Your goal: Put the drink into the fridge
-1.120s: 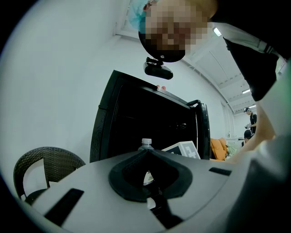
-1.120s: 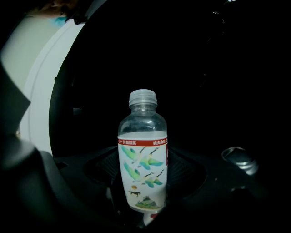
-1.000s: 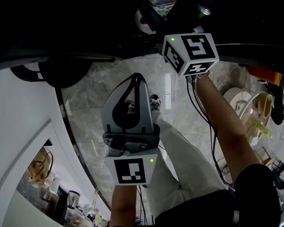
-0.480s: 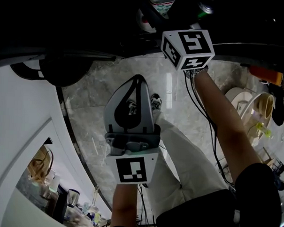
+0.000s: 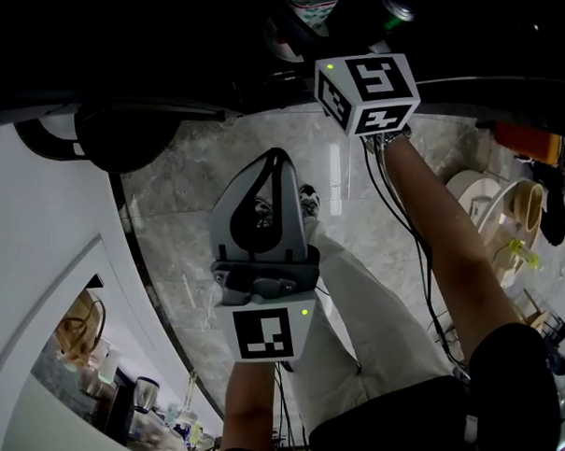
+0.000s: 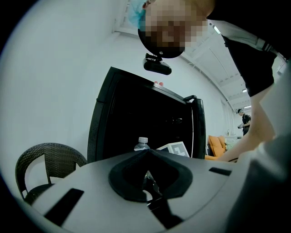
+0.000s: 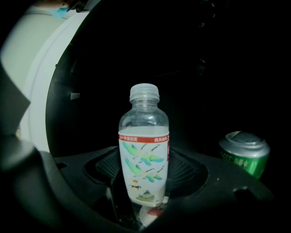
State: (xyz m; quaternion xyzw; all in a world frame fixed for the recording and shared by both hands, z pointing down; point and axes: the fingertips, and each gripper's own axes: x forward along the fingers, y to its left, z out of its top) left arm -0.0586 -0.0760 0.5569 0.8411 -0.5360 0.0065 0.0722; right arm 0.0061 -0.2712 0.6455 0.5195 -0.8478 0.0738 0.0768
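The drink is a clear bottle [image 7: 144, 150] with a white cap and a bird-print label, standing upright between the jaws of my right gripper [image 7: 143, 184], which is shut on its lower half. In the head view the bottle [image 5: 312, 1] shows at the top edge, inside the dark fridge [image 5: 178, 47], just beyond the right gripper's marker cube [image 5: 367, 93]. My left gripper [image 5: 271, 160] hangs lower over the marble floor, shut and holding nothing. From the left gripper view, the black fridge [image 6: 136, 123] rises ahead, with the bottle's cap [image 6: 142, 142] visible.
A green can [image 7: 244, 154] stands in the dark fridge to the right of the bottle. A wicker chair [image 6: 43, 166] sits left of the fridge. White and tan vessels [image 5: 503, 215] lie on the floor at right. Cables [image 5: 404, 235] trail along my right arm.
The right gripper's marker cube and the bottle have shifted slightly up and left, deeper toward the fridge. The left gripper has barely moved.
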